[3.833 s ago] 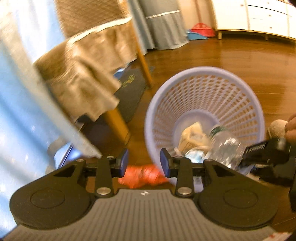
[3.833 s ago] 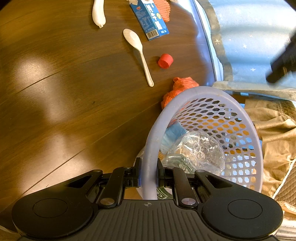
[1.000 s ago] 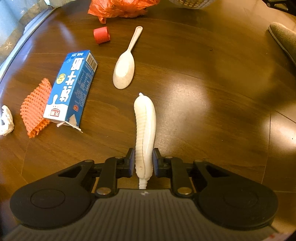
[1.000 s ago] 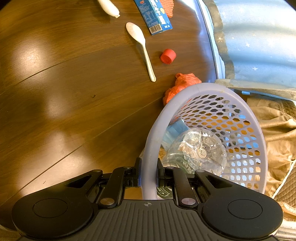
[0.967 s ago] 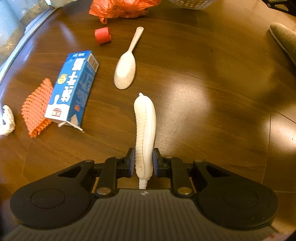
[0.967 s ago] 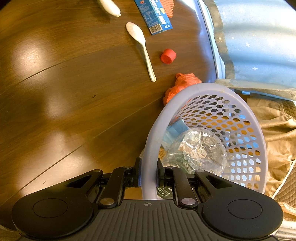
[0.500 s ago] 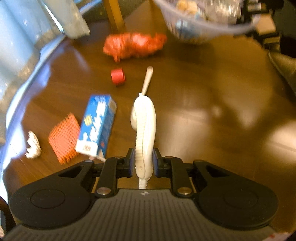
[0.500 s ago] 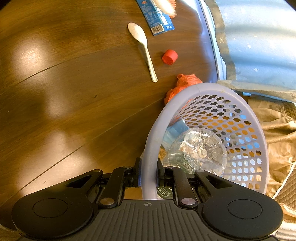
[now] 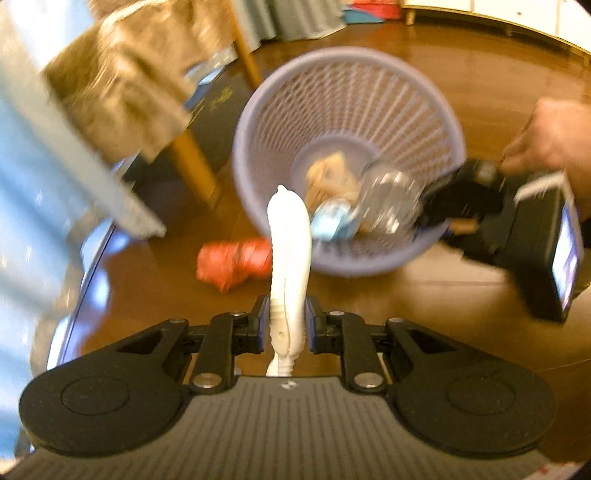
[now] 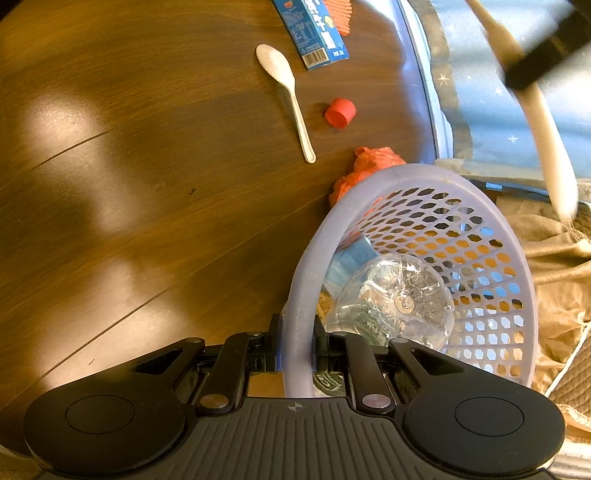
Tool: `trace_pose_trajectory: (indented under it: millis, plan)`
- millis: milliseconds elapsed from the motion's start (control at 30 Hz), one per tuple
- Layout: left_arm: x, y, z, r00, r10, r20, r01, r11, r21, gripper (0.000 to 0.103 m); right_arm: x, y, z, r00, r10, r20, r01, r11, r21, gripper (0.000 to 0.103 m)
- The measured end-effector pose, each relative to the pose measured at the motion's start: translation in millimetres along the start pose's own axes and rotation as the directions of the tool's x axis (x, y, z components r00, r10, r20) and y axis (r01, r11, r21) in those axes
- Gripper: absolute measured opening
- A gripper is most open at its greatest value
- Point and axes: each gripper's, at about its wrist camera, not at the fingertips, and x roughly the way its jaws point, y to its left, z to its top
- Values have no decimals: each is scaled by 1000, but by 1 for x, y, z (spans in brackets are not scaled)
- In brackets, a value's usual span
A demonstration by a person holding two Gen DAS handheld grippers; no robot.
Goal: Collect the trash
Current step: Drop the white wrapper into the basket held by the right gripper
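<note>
My left gripper (image 9: 286, 310) is shut on a white ribbed plastic piece (image 9: 290, 236), lifted off the floor; its tip points at the mouth of the lavender mesh basket (image 9: 351, 55). The basket is tilted toward me, with a clear bottle (image 9: 391, 199) and paper scraps inside. My right gripper (image 10: 296, 328) is shut on the basket rim (image 10: 406, 173). In the right wrist view the clear bottle (image 10: 395, 295) lies in the basket, and the white piece (image 10: 546, 140) hangs above its far rim, blurred.
On the wooden floor lie a white spoon (image 10: 284, 88), a red cap (image 10: 340, 112), a blue carton (image 10: 314, 29), an orange mesh (image 10: 340, 14) and an orange bag (image 10: 365, 166) against the basket. A blue bedspread (image 10: 491, 92) and tan cloth (image 10: 561, 258) border the right. A hand (image 9: 554, 140) holds the right gripper.
My left gripper rose off the floor with the white piece and swung toward the basket, which now fills its view. The right gripper and basket kept still.
</note>
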Motion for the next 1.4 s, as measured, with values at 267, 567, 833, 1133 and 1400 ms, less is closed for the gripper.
trace_pose_trajectory:
  millis: [267, 567, 833, 1133, 1400]
  plan:
    - [19, -12, 63, 997, -44, 58, 39, 996, 79, 16, 0, 2, -2, 1000, 6, 3, -6, 1000, -3, 10]
    - [53, -17, 111, 990, -92, 111, 80, 992, 102, 18, 2, 0, -1, 1000, 11, 6, -11, 1000, 7, 10]
    - [50, -5, 107, 987, -56, 151, 51, 998, 37, 32, 3, -1, -1, 1000, 20, 1, -20, 1000, 17, 10]
    - [38, 19, 72, 994, -10, 109, 13, 1000, -27, 31, 0, 1, -1, 1000, 19, -1, -19, 1000, 13, 10]
    - [31, 32, 44, 996, 15, 85, -10, 998, -64, 31, -1, 1, -1, 1000, 19, -2, -19, 1000, 16, 10]
